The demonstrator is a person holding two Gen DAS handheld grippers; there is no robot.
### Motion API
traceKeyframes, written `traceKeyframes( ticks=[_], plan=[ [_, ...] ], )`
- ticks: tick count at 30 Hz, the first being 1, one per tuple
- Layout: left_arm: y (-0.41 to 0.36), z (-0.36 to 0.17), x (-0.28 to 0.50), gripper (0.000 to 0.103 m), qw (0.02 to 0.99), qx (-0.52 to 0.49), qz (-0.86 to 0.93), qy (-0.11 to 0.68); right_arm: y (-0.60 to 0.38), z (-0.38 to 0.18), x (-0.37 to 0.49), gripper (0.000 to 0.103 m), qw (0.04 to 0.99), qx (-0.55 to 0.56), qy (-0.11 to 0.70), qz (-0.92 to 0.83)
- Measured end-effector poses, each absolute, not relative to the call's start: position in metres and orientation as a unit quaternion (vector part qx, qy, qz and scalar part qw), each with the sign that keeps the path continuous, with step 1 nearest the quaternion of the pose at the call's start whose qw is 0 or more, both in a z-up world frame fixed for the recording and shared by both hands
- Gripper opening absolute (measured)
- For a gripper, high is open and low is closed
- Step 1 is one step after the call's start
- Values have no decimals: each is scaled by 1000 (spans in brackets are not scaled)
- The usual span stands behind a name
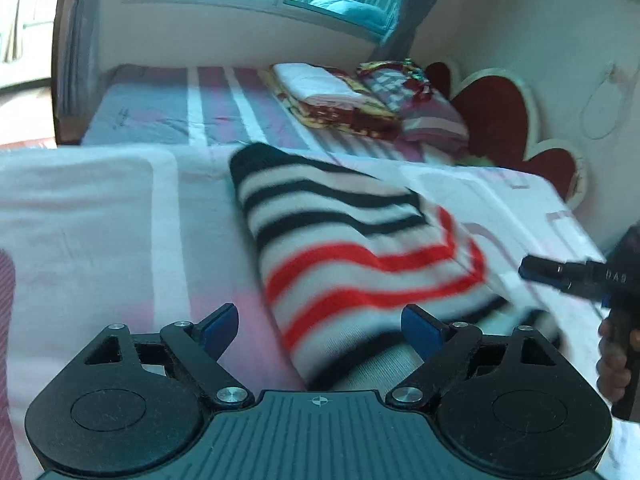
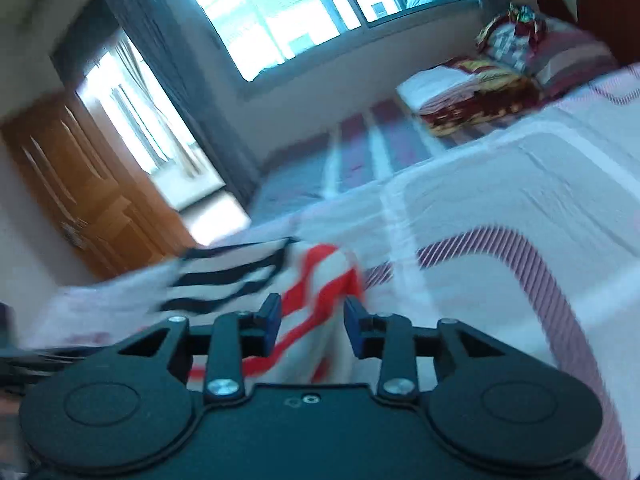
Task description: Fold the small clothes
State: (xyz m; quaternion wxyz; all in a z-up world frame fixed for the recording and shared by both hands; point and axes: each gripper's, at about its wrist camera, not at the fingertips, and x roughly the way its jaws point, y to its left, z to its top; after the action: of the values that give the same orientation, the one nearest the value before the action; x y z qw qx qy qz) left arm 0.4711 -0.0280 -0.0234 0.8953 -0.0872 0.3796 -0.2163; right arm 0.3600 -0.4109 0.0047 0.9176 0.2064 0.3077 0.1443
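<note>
A small knitted garment [image 1: 352,248] with black, white and red stripes lies on the pink and white quilt [image 1: 100,216]. My left gripper [image 1: 320,330] is open, its blue pads wide apart just before the garment's near end. My right gripper [image 2: 312,326] is partly open, with the red-striped cloth [image 2: 320,280] lying between its pads; the frame is blurred. The right gripper also shows in the left wrist view [image 1: 560,276], at the garment's right edge.
A bed with a purple striped sheet [image 1: 180,108] lies beyond the quilt, with folded bedding [image 1: 332,96] and a pillow [image 1: 428,116] on it. A red heart headboard [image 1: 504,120] stands at right. A wooden door [image 2: 88,184] and window [image 2: 280,12] are behind.
</note>
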Motion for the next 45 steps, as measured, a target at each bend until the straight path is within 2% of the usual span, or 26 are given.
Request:
traceKeyframes(
  ticks=[6, 7, 8, 10, 14, 18, 19, 20, 23, 24, 26, 28, 31, 35, 38, 40, 41, 42, 44, 45],
  plan=[
    [-33, -33, 443, 89, 887, -81, -231, 392, -405, -3, 309, 32, 892, 239, 345, 167],
    [-34, -37, 441, 89, 886, -71, -224, 399, -402, -6, 308, 29, 889, 238, 351, 171],
    [-35, -40, 439, 89, 886, -59, -220, 403, -398, -8, 309, 13, 888, 229, 360, 174],
    [-36, -42, 434, 89, 885, -46, -218, 408, -388, -12, 306, 10, 896, 172, 375, 165],
    [-35, -46, 425, 89, 890, -32, -218, 399, -382, -25, 292, 5, 903, 131, 376, 164],
    [-25, -33, 418, 90, 894, -33, -213, 392, -387, -26, 286, 5, 903, 134, 372, 170],
    [-23, -23, 415, 89, 904, -23, -210, 372, -389, -20, 284, 8, 904, 137, 369, 168],
    [-22, -13, 411, 89, 913, -15, -210, 350, -390, -10, 279, 16, 911, 137, 352, 164],
    [-31, 5, 414, 89, 919, -41, -235, 315, -385, 16, 275, 19, 934, 109, 296, 164],
    [-41, 7, 417, 88, 917, -36, -245, 313, -379, 20, 281, 18, 937, 98, 289, 167],
    [-58, 5, 418, 80, 908, -30, -272, 319, -365, 20, 293, 13, 938, 70, 292, 172],
    [-70, -9, 414, 80, 899, -25, -285, 332, -353, 13, 301, 11, 935, 46, 307, 171],
    [-71, -20, 406, 80, 904, -4, -275, 328, -346, -11, 300, 0, 922, 10, 351, 162],
    [-65, -15, 401, 79, 912, 13, -245, 329, -347, -19, 291, 0, 924, 29, 345, 162],
    [-39, -21, 394, 79, 921, -18, -211, 328, -347, -12, 290, 1, 928, 34, 334, 158],
    [-27, -34, 397, 79, 914, -25, -195, 356, -350, 1, 283, 10, 939, 42, 302, 158],
    [-26, -40, 398, 79, 909, -27, -194, 368, -350, 2, 282, 12, 941, 41, 294, 159],
    [-23, -42, 399, 79, 907, -35, -197, 371, -348, -1, 286, 11, 938, 33, 305, 161],
    [-17, -34, 402, 79, 909, -49, -200, 362, -342, -16, 299, 0, 921, 10, 353, 165],
    [-15, -27, 405, 79, 915, -56, -198, 347, -342, -14, 299, 0, 923, 9, 347, 166]
  ],
)
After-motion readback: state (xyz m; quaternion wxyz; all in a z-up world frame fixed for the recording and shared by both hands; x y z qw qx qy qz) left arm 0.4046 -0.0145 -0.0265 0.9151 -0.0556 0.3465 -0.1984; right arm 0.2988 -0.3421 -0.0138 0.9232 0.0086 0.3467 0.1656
